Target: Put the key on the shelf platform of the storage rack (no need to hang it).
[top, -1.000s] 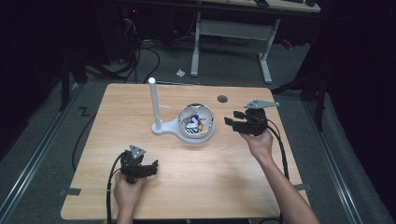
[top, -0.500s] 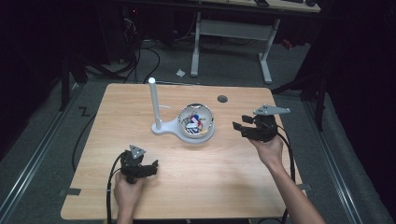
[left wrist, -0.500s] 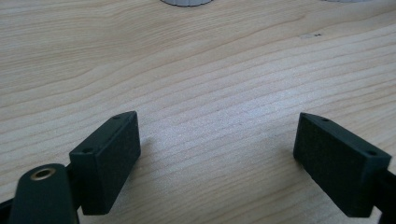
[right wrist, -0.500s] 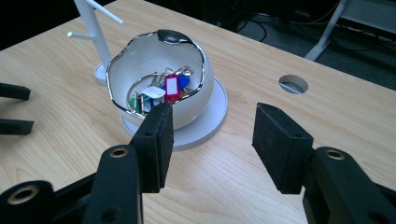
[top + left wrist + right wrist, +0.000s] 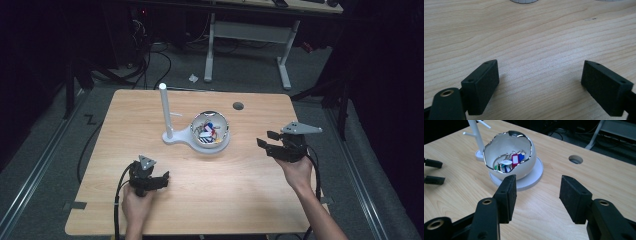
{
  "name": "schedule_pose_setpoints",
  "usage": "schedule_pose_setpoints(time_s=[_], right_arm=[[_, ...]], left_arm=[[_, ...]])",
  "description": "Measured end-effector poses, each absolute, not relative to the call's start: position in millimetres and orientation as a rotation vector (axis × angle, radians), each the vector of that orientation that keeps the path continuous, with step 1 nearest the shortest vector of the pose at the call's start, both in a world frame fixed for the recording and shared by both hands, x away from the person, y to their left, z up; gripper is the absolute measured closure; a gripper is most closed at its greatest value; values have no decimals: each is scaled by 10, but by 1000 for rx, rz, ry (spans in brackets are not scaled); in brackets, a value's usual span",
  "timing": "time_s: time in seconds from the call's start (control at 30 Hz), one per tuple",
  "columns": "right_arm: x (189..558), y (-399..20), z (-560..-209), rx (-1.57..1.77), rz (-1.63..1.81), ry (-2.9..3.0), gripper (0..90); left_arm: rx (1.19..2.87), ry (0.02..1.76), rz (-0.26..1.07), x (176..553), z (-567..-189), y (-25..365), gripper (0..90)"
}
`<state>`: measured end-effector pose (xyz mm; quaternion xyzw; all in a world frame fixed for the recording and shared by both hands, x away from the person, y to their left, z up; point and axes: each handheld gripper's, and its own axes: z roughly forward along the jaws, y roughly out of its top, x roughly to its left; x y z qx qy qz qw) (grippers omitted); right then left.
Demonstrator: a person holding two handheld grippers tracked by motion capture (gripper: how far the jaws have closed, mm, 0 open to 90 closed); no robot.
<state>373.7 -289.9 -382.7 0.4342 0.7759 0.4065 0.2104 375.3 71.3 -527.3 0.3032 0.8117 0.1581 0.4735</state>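
Bowl (image 5: 210, 131) with keys and coloured tags (image 5: 511, 161), white and egg-shaped with a jagged chrome rim, seated on the round base of a stand (image 5: 176, 137) near the middle of the table (image 5: 250, 200); upright post (image 5: 164, 110) with side pegs just left of the bowl.

Right gripper (image 5: 266, 139) to the right of the bowl, apart from it, fingers (image 5: 506, 195) moderately wide with nothing between them, aimed at the bowl's near wall. Left gripper (image 5: 162, 178) in front of the bowl and to its left, well apart, fingers (image 5: 482, 86) spread wide over bare wood, likewise empty.

Probable hazards from here:
- Finger striking the thin, broken-edged rim on entry, owing to the narrow mouth and the present spread; bowl tipped or pushed off the base.
- Whole stand dragged across the table, being light and unbraced while the left gripper sits far from it.
- Several tags lifted together, the bundle lying tangled at the bottom; extras dropped on the way out.
- Post and pegs clipped by a sweep toward the far side of the bowl.
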Motion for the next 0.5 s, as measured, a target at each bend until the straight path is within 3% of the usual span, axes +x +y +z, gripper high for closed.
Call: schedule_pose_setpoints(time_s=[0.5], right_arm=[[3537, -2974, -3996, 1247, 1132, 2142, 478]], left_arm=[[742, 1986, 388, 3754, -5273, 713, 151]])
